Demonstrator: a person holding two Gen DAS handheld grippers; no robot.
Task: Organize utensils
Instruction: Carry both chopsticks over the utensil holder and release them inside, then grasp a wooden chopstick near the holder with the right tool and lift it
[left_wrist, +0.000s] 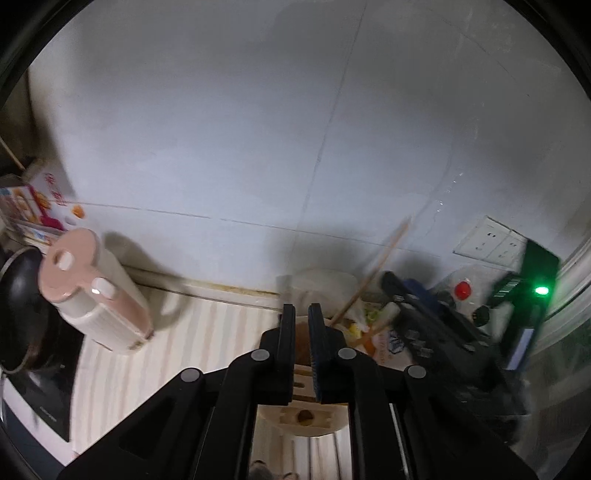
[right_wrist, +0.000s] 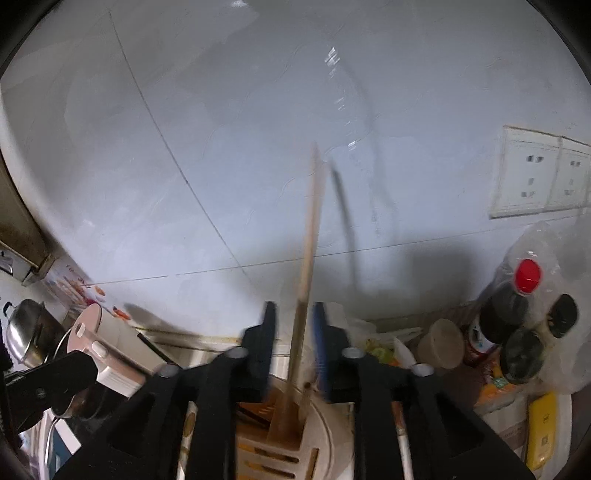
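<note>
In the right wrist view my right gripper has its jaws slightly apart around a wooden chopstick that stands nearly upright, its lower end in a cream slotted utensil holder. The picture is blurred, so contact is unclear. In the left wrist view my left gripper is nearly shut with nothing visible between its jaws, above the same holder. The chopstick leans up to the right there, beside the right gripper.
A pink-lidded cream container stands at left by a black pan on a cooktop. Bottles with red and black caps in a plastic bag, a wall socket and a tiled wall lie at right.
</note>
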